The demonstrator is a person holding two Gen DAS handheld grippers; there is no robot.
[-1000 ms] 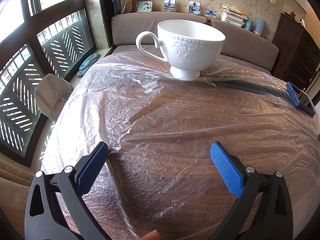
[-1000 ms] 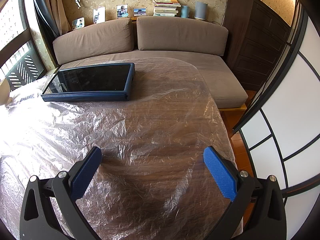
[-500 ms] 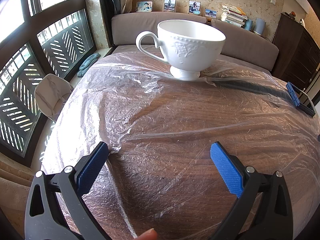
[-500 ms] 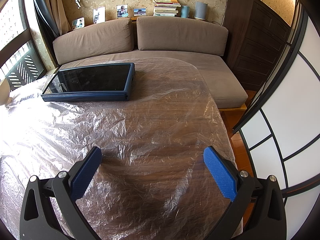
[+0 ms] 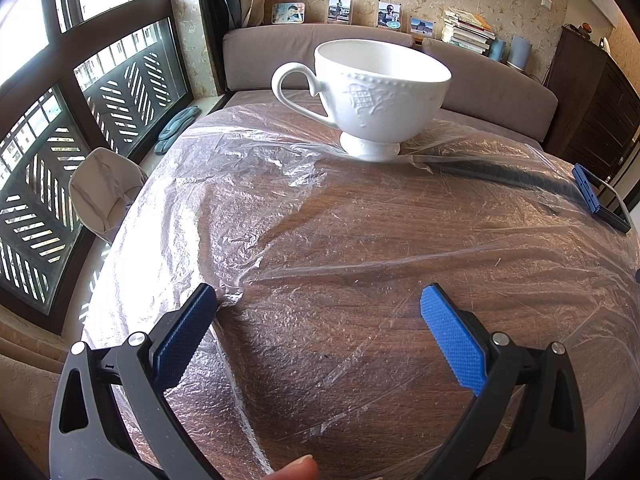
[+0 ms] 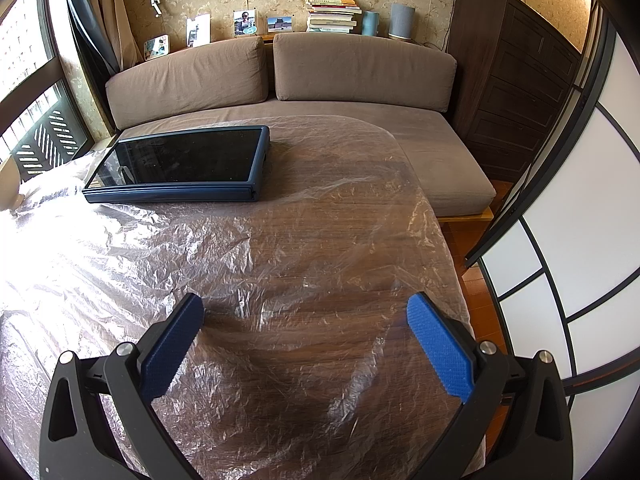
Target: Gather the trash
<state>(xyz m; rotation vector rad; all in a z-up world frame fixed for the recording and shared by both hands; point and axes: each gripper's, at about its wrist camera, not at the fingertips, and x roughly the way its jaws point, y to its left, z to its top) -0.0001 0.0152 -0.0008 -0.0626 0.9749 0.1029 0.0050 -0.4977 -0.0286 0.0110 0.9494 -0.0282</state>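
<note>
A thin, clear, crinkled plastic sheet (image 5: 280,208) lies spread across a dark wooden table (image 5: 360,344), covering nearly the whole top; it is wrinkled and glossy, catching white glare from the window on the left, with the wood grain showing through. The left gripper (image 5: 318,300), black with blue ribbed pads, sits low over this sheet with its jaws spread wide and nothing between them; the tip of its left finger lies at a raised fold of the plastic. Straight ahead of it, well apart, a white footed porcelain teacup with raised patterning (image 5: 376,92) stands upright on the sheet, handle turned left. The right gripper (image 6: 304,306), of the same build, also hovers released and empty over the plastic sheet (image 6: 168,248), near the table's right edge. Ahead and to its left, a flat black-screened tablet in a dark blue case (image 6: 180,164) rests on the sheet. Beyond the table stands a brown cushioned sofa (image 6: 352,68).
</note>
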